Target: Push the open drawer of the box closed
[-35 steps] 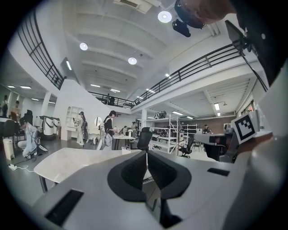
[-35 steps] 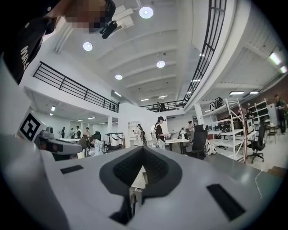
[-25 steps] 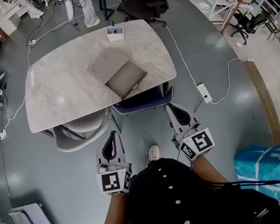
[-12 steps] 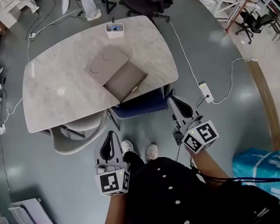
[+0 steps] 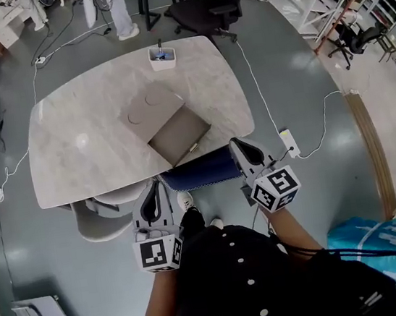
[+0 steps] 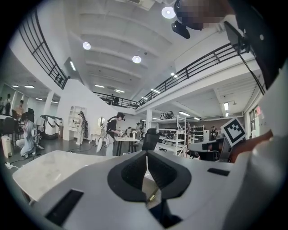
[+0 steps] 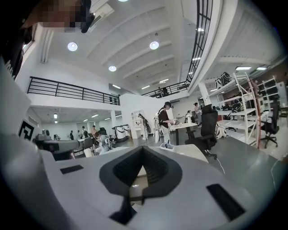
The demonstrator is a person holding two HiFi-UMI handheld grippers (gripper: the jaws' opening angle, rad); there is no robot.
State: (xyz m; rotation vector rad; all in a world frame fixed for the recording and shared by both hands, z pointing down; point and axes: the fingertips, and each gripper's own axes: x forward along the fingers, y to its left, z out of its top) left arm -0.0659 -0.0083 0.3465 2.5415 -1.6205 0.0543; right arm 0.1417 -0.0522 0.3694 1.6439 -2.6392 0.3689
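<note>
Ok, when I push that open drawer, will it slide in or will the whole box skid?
The drawer looks rigid and empty, so it probably slides easily. The box seems light and sits unbraced on the smooth table, so it may skid. Pushed off-centre, it could twist.

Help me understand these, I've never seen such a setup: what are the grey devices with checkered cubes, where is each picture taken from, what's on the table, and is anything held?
No robot here: a person holds a hand-operated gripper in each hand; the patterned cubes belong to them. The head view is from a camera on the person's head, looking down at the left gripper and right gripper. The other two views are from cameras riding on each gripper, looking along its fingers. On the marble table lie a flat brown box, its drawer pulled open toward the person, and a small white cup at the far edge. Both pairs of fingers are shut, holding nothing, well short of the drawer.
</note>
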